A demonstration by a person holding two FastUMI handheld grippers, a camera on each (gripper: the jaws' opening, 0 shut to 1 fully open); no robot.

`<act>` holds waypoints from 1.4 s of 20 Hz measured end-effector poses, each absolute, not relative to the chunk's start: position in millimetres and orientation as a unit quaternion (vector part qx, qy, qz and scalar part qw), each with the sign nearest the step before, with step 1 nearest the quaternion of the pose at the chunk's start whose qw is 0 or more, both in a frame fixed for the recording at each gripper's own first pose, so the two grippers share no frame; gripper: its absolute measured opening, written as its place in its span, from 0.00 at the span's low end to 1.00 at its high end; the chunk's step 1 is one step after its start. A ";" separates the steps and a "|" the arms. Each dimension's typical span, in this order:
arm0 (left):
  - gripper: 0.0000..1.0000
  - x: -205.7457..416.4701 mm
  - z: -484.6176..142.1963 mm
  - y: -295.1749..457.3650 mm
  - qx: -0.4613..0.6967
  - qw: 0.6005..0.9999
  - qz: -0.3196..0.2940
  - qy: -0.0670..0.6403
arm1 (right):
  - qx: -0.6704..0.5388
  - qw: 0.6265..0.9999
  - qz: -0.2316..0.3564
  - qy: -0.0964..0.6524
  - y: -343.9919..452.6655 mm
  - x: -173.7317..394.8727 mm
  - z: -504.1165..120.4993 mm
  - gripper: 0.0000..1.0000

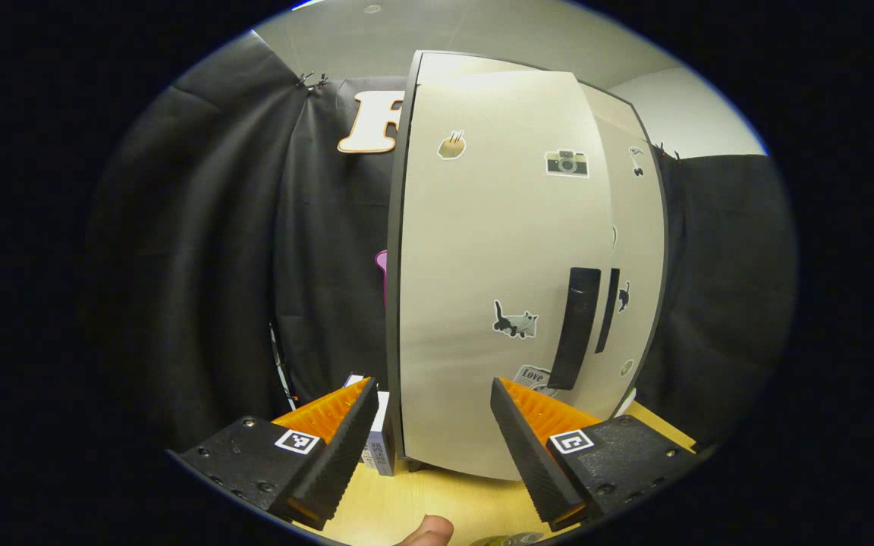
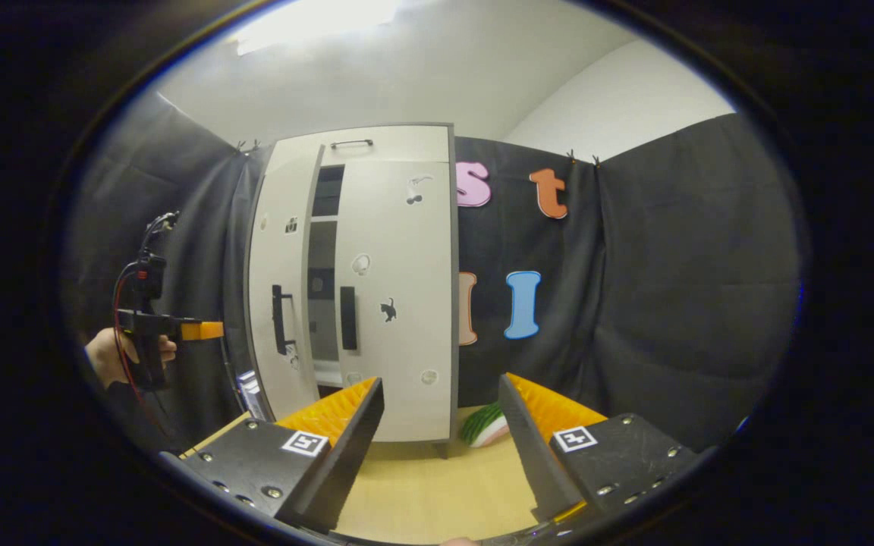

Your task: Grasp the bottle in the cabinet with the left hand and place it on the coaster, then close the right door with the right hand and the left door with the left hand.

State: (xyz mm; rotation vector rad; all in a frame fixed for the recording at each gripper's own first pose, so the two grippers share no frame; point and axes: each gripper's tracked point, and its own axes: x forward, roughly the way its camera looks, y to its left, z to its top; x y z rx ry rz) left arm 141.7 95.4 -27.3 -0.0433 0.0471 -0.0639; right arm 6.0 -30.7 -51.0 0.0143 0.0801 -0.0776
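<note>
While the left gripper (image 1: pixel 433 432) hangs with its fingers spread wide and nothing between them, it faces the cabinet's left door (image 1: pixel 498 303), which stands slightly ajar just ahead. Over in the right gripper view, the right gripper (image 2: pixel 441 432) is equally splayed and empty above the wooden table (image 2: pixel 422 485), with the right door (image 2: pixel 399 303) nearly closed. The bottle's whereabouts cannot be told.
</note>
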 end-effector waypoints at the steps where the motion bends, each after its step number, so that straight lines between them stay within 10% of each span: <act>1: 0.95 137.6 -25.3 95.2 -0.020 0.999 -0.034 0.021 | 0.007 0.999 -0.035 0.040 -27.9 8.1 -51.4 0.92; 28: 0.94 77.1 4.2 89.0 -0.002 0.998 -0.055 -0.019 | 0.020 1.000 0.009 0.016 27.9 18.2 -32.0 0.92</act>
